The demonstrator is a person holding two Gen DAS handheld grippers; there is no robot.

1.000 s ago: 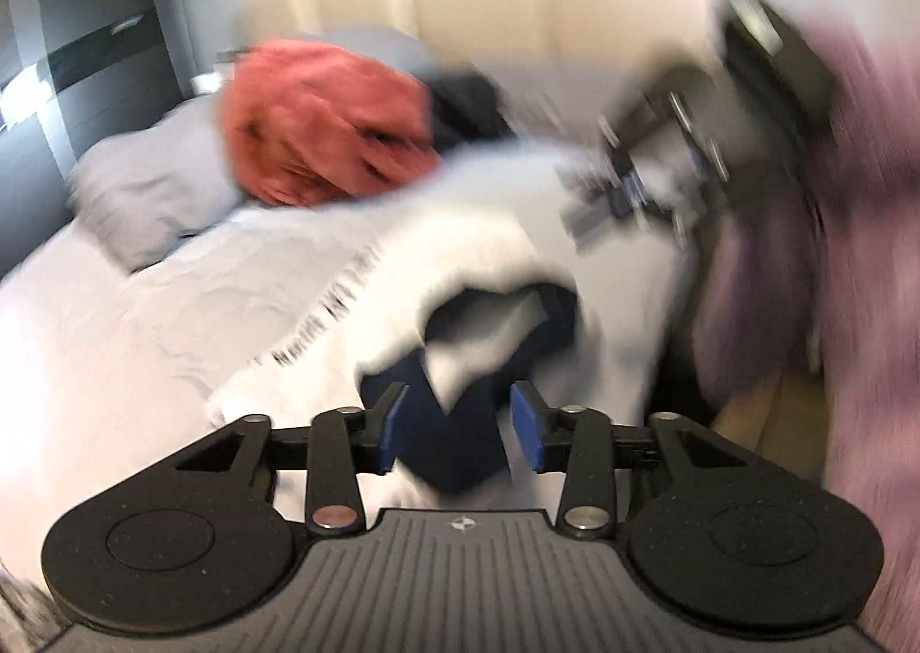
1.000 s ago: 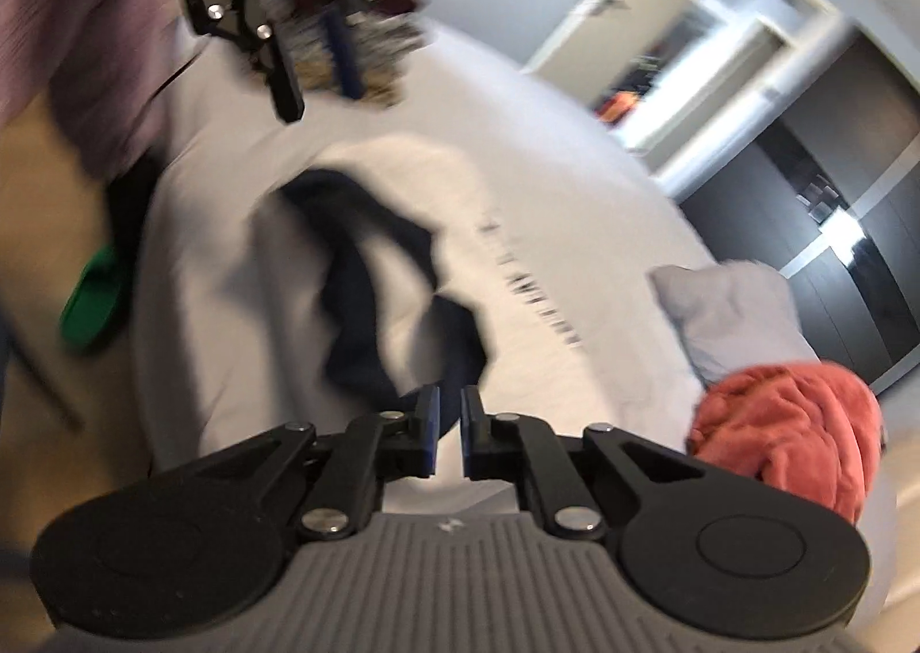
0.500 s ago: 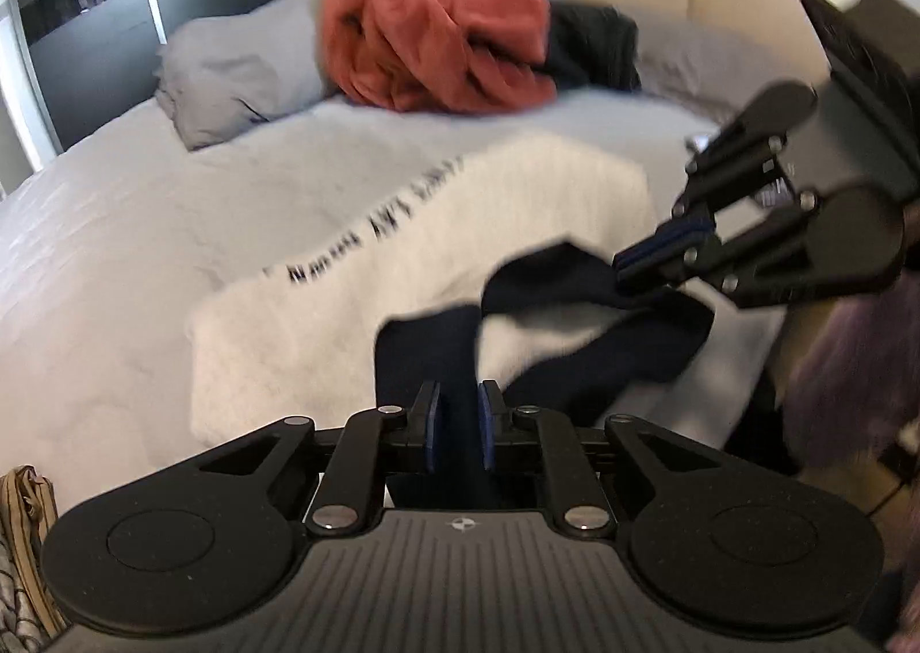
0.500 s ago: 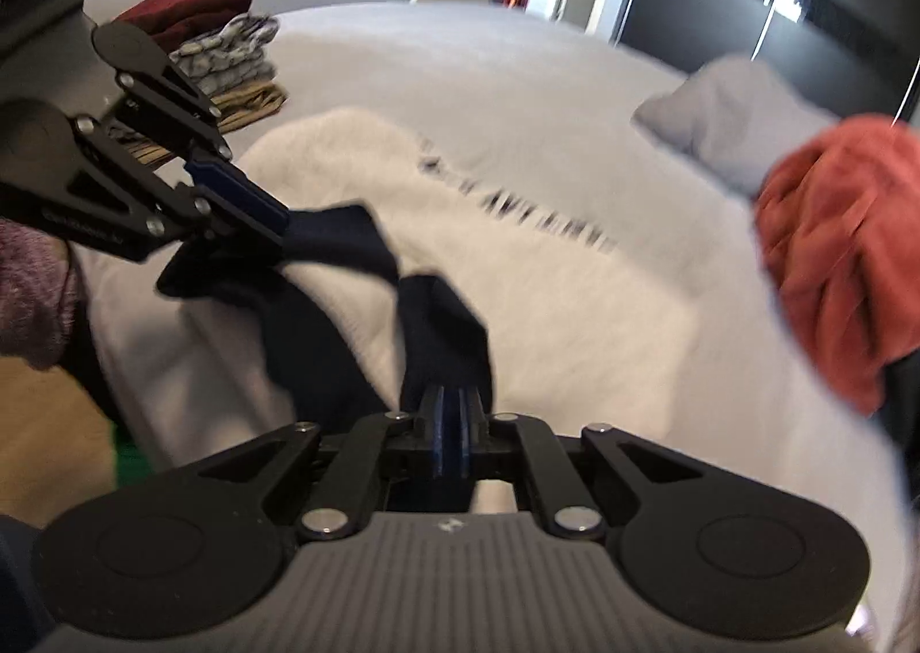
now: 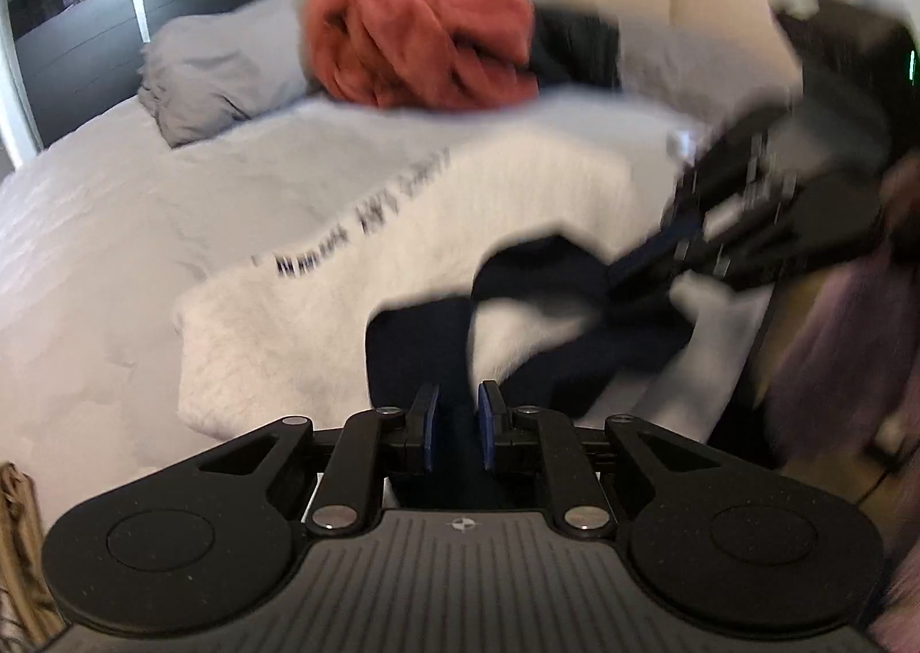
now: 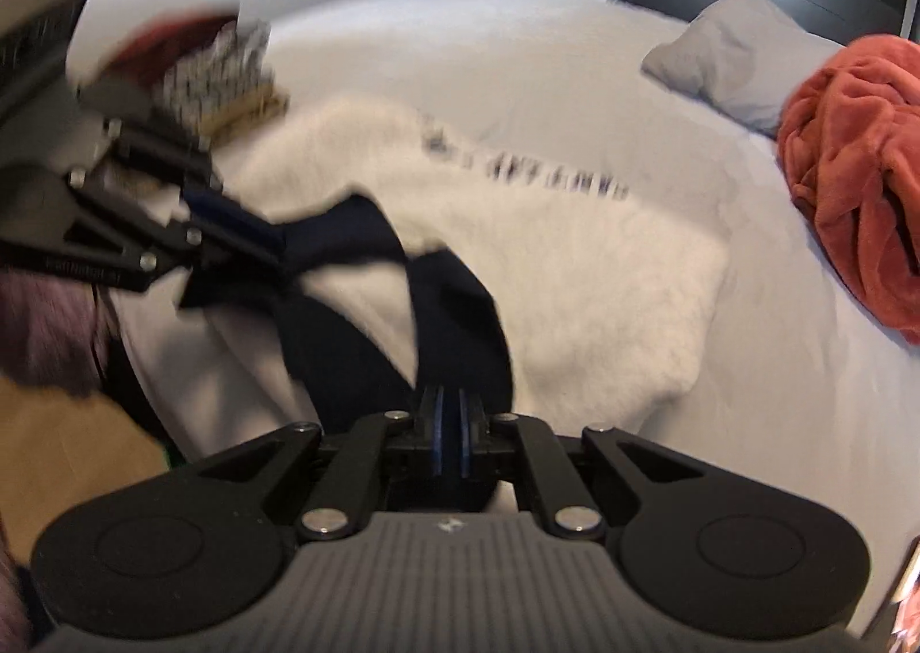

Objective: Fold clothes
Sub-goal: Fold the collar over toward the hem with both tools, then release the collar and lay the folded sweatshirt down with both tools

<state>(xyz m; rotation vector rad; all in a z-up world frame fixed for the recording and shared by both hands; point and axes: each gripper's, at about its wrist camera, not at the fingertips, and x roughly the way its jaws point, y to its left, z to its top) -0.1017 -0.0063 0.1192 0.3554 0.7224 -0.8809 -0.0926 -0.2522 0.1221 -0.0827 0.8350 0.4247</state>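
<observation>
Both grippers, left gripper (image 5: pixel 455 417) and right gripper (image 6: pixel 450 423), clamp navy garment (image 5: pixel 552 296); we judge it stretched for folding over bed (image 5: pixel 86 250) edge.

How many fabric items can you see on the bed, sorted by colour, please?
Navy: 1, the navy garment, held at either end
White: 1, the white fleece with dark lettering
Rust red: 1, the rust-red bundle
Grey: 1, the grey pillow
Black: 1, the black item beside the bundle
Mixed: 1, the folded stack, too blurred to count
Total: 6
</observation>
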